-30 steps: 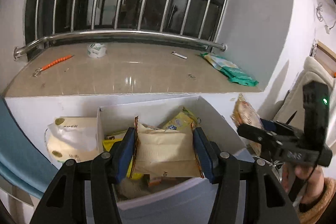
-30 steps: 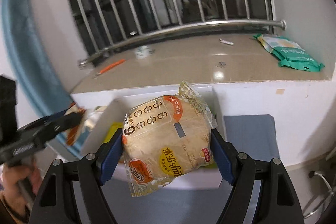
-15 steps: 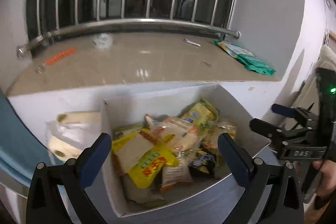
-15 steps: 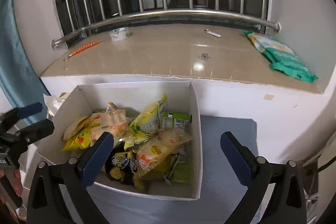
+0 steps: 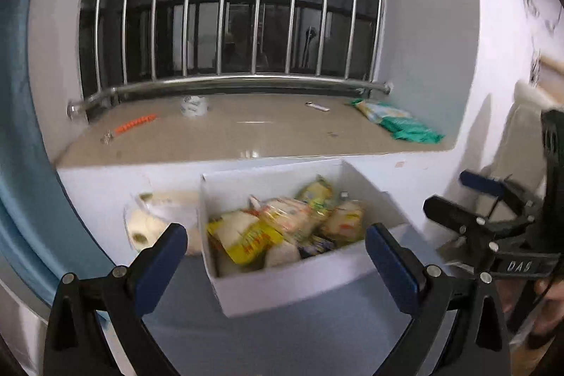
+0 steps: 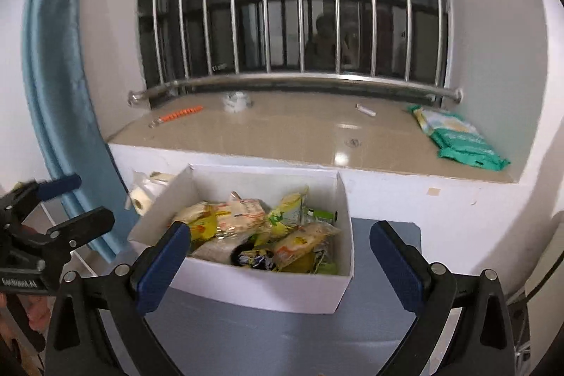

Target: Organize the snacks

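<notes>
A white cardboard box [image 5: 282, 284] [image 6: 253, 288] sits on a grey-blue surface below the window ledge. Several snack packets [image 5: 282, 228] [image 6: 261, 228] lie heaped inside it, yellow, orange and green ones among them. My left gripper [image 5: 275, 252] hangs open in front of the box with nothing between its blue pads. My right gripper [image 6: 278, 252] is likewise open and empty, a little back from the box's near wall. Each gripper shows at the edge of the other's view: the right gripper [image 5: 479, 203] and the left gripper [image 6: 60, 203].
A toilet-paper pack [image 5: 155, 221] [image 6: 148, 192] lies left of the box. The stone ledge [image 6: 299, 136] carries a green wipes pack [image 6: 458, 143], an orange beaded string [image 6: 179, 113], a small white tub [image 6: 236, 101] and a lighter [image 6: 366, 110]. A blue curtain [image 6: 56, 94] hangs left; steel window bars rise behind.
Both grippers let go of their snack packets, which now lie in the box, and opened wide. Both have drawn back from the box, which looks smaller and farther now.
</notes>
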